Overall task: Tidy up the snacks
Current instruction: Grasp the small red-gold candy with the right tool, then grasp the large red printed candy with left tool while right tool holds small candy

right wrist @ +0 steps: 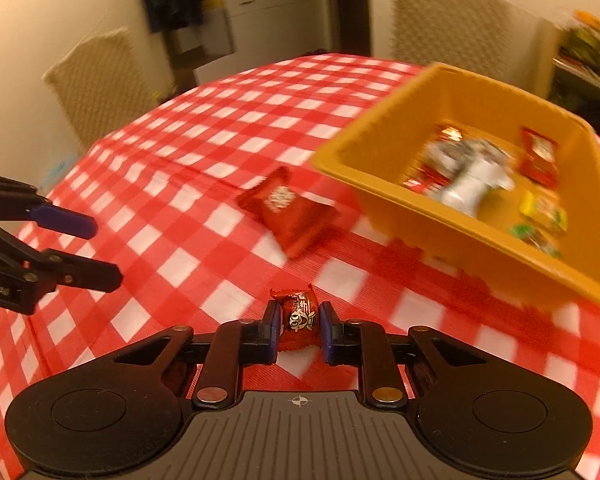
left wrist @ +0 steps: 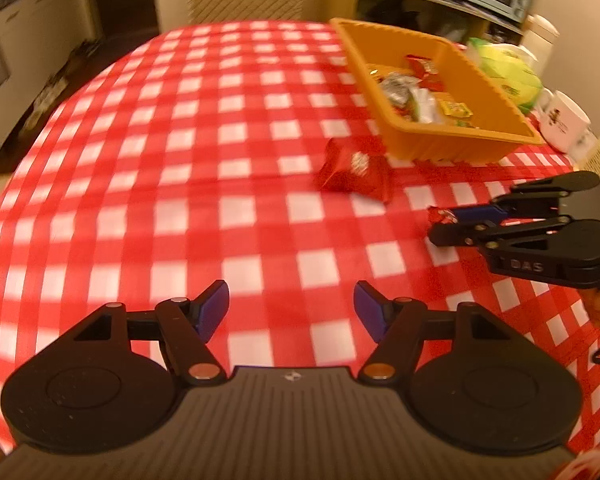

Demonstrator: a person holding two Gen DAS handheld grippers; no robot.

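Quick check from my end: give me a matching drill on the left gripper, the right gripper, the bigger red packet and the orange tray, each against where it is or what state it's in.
Column one:
1. left gripper
2. right gripper
3. bigger red packet
4. orange tray

Column two:
A. holds several wrapped snacks
B. jaws apart, nothing between them
C. lying loose on the checked cloth beside the tray
D. jaws shut on a small red candy

Pairs: 1-B, 2-D, 3-C, 4-A
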